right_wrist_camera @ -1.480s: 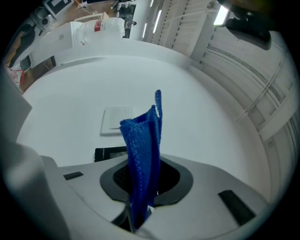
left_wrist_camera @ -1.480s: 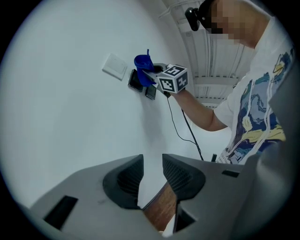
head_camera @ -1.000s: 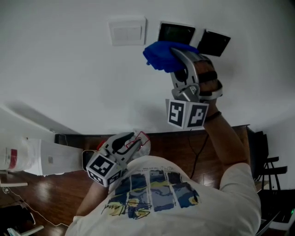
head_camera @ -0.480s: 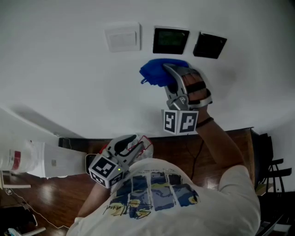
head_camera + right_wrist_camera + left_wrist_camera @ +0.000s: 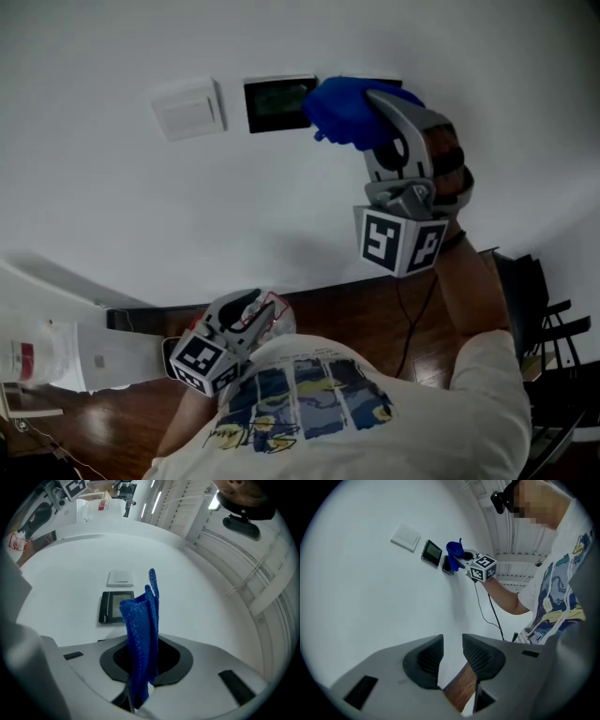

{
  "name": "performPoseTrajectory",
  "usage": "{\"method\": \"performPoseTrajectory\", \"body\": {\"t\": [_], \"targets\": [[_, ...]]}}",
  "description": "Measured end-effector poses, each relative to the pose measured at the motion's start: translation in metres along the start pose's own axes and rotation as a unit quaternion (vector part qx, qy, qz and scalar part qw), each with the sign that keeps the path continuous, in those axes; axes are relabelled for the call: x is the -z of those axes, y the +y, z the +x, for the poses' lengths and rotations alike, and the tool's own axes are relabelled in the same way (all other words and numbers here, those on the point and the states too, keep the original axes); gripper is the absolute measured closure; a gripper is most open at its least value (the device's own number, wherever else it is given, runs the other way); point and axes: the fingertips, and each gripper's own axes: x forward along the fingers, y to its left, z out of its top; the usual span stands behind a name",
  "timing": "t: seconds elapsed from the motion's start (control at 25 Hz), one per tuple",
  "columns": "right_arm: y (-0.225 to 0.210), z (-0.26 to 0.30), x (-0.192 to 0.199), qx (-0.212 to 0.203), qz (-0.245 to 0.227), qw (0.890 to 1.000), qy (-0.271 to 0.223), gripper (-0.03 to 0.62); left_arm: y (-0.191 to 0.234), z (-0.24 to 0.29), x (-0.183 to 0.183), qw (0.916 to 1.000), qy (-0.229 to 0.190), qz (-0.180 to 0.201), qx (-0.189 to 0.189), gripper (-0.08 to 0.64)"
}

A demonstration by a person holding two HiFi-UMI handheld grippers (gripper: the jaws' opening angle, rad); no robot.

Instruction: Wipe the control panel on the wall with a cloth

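Note:
Two dark control panels are set in the white wall. The left panel (image 5: 277, 101) (image 5: 115, 606) (image 5: 431, 552) is uncovered. The right panel (image 5: 447, 565) is mostly hidden in the head view behind a blue cloth (image 5: 342, 108) (image 5: 140, 625) (image 5: 454, 551). My right gripper (image 5: 375, 112) (image 5: 143, 660) is shut on that cloth and holds it against the right panel. My left gripper (image 5: 253, 305) (image 5: 452, 641) hangs low near my chest, its jaws a narrow gap apart with nothing between them.
A white switch plate (image 5: 187, 111) (image 5: 118, 578) sits left of the panels. Below are a wooden floor (image 5: 375, 300), a black cable (image 5: 408, 323) down the wall, a white box (image 5: 56, 352) at the left and dark furniture (image 5: 544, 337) at the right.
The right gripper dropped below the panels with the cloth, then rose and now covers the right panel. The left gripper stayed low.

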Motion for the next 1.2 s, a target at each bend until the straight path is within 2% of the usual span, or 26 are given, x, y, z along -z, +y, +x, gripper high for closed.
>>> {"method": "performPoseTrajectory", "body": {"t": [0.16,0.44,0.72,1.04,1.2], "targets": [[-0.004,0.009,0.021,-0.001,-0.011,1.000,0.004,0.515,-0.004,0.010,0.000,1.0000,0.003,0.004,0.001,0.436],[0.018,0.004,0.028,-0.018,0.003,1.000,-0.006,0.515,-0.006,0.021,-0.002,1.0000,0.004,0.003,-0.006,0.436],[0.056,-0.013,0.031,-0.048,0.019,0.999,-0.010,0.515,-0.012,0.029,-0.001,0.9998,0.016,0.003,-0.008,0.436],[0.122,-0.029,0.042,-0.112,0.033,0.993,0.003,0.515,-0.019,0.029,-0.003,0.9998,0.013,0.008,-0.011,0.436],[0.135,-0.028,0.050,-0.123,0.038,0.992,0.008,0.514,-0.023,0.026,-0.001,0.9997,0.017,0.010,-0.012,0.436]]}}
